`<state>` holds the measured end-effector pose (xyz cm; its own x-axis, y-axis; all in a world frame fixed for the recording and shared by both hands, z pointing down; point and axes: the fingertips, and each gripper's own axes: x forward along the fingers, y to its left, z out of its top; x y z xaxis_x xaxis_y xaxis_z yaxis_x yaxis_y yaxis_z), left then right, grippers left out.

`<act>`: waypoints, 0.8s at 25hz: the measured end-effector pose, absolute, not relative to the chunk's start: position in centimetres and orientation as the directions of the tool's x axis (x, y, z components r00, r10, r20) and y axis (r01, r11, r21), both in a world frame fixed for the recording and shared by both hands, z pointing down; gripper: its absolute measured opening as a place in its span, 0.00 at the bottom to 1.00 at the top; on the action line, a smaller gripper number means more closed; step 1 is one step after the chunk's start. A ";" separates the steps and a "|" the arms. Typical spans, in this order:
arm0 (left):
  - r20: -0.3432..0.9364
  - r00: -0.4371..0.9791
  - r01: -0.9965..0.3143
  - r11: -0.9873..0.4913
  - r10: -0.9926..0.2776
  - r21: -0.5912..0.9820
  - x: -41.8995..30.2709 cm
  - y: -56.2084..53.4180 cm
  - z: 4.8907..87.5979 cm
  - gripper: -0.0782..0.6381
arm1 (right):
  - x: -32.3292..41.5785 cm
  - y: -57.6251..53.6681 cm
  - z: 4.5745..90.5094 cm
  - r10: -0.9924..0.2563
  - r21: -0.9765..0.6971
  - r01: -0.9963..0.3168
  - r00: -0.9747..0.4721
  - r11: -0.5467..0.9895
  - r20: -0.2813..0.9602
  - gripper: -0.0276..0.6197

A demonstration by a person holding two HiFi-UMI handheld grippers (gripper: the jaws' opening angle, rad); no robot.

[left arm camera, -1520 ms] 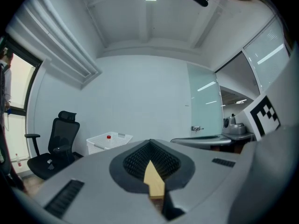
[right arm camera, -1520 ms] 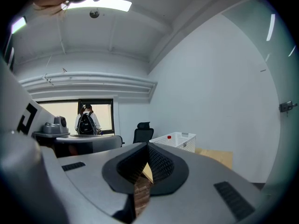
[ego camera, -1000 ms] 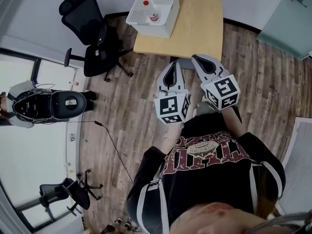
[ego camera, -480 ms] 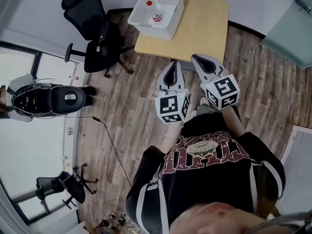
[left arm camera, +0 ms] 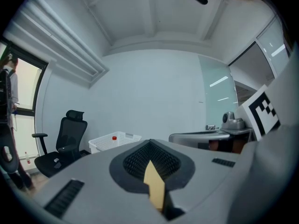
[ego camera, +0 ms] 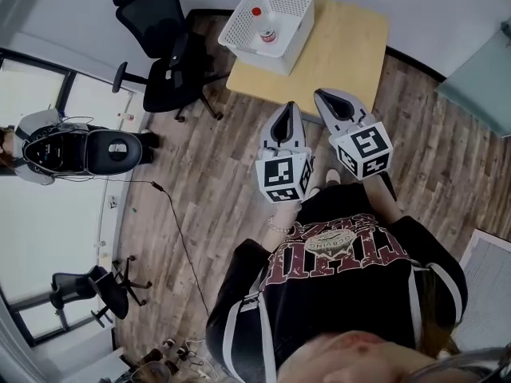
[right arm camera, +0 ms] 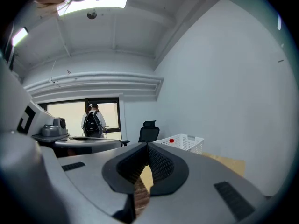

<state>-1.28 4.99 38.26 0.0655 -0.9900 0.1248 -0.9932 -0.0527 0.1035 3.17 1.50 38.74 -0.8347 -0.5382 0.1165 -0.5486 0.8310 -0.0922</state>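
I hold my left gripper and my right gripper out in front of me, side by side, up in the air over the wood floor; each one has its two jaws pressed together at the tips; nothing is caught in either one; in the left gripper view only a thin tan strip shows through the slit under the tips, and in the right gripper view only a bit of floor and tan.

The nearest things are in front of me; there is a small wooden table; on its left end sits a white basket; inside the basket is a bottle with a red cap; I cannot tell if it stands or lies.

My grippers point toward the table, but they touch nothing; the basket and the bottle are well apart from both tips.

So I think nothing is done yet; the bottle is in the basket, the basket is on the table, and no thing is lifted or moved; all of it is left.

A black chair stands just beside the table; a person with a backpack stands far off by the window.
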 end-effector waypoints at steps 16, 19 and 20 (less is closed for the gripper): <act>0.120 -0.042 -0.990 0.058 -0.992 0.127 -1.9 -0.1 38.0 0.18 | 2.2 -4.1 38.6 -0.453 -0.078 -0.464 -0.882 0.882 0.128 0.07; 0.120 -0.050 -0.989 0.065 -0.991 0.131 -2.0 -0.5 38.2 0.18 | 2.3 -4.4 39.0 -0.448 -0.081 -0.460 -0.884 0.884 0.132 0.07; 0.120 -0.049 -0.989 0.065 -0.992 0.131 -2.0 -0.7 38.2 0.18 | 2.3 -4.6 39.1 -0.449 -0.082 -0.461 -0.884 0.883 0.133 0.07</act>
